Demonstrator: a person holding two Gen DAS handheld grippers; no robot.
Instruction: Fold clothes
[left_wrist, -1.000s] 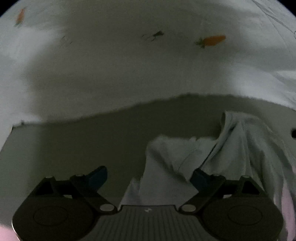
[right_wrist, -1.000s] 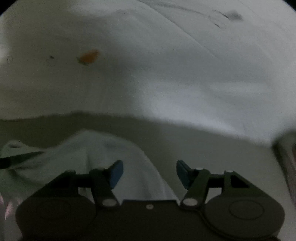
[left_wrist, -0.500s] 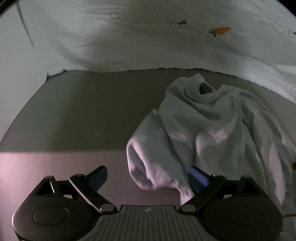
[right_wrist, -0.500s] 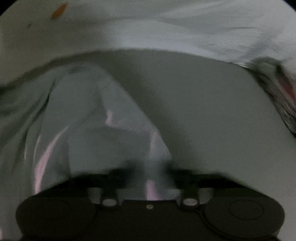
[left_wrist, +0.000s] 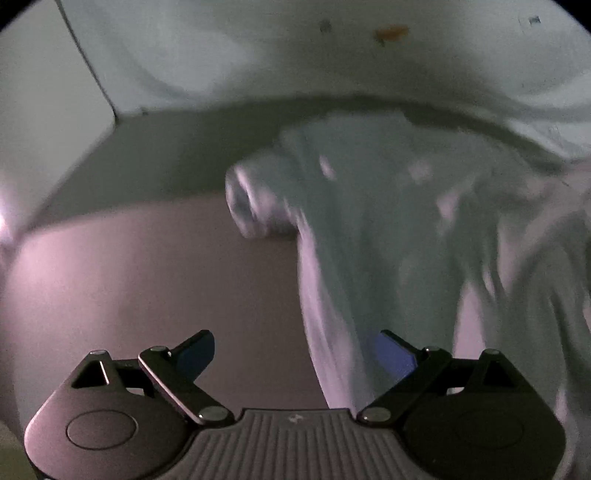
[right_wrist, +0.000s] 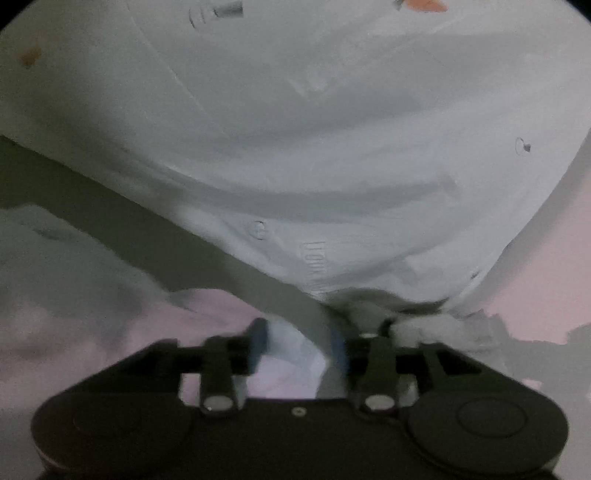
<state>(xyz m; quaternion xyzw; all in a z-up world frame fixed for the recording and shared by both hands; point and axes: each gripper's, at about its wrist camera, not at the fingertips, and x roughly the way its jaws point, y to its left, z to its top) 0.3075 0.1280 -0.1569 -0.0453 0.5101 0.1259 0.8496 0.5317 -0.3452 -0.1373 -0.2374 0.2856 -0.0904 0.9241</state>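
A pale, crumpled garment (left_wrist: 388, 206) lies on a dim flat surface (left_wrist: 147, 280), its rolled sleeve cuff (left_wrist: 251, 199) pointing left. My left gripper (left_wrist: 295, 354) is open; the cloth hangs over its right finger (left_wrist: 395, 354), with nothing pinched. In the right wrist view the same garment (right_wrist: 74, 280) spreads at the left and bunches between my right gripper's (right_wrist: 299, 343) blue fingers, which stand apart. The view is blurred, so I cannot tell whether they pinch the cloth.
A white sheet with small orange carrot prints (right_wrist: 295, 122) covers the area behind the surface; it also shows in the left wrist view (left_wrist: 332, 55). A pale wall or panel (left_wrist: 44, 110) stands at the far left. Dark crumpled fabric (right_wrist: 517, 343) lies at the right.
Both grippers have pulled back and risen; the garment has been lifted and dragged, and now stretches toward the cameras. The right gripper's fingers have drawn closer together around the cloth.
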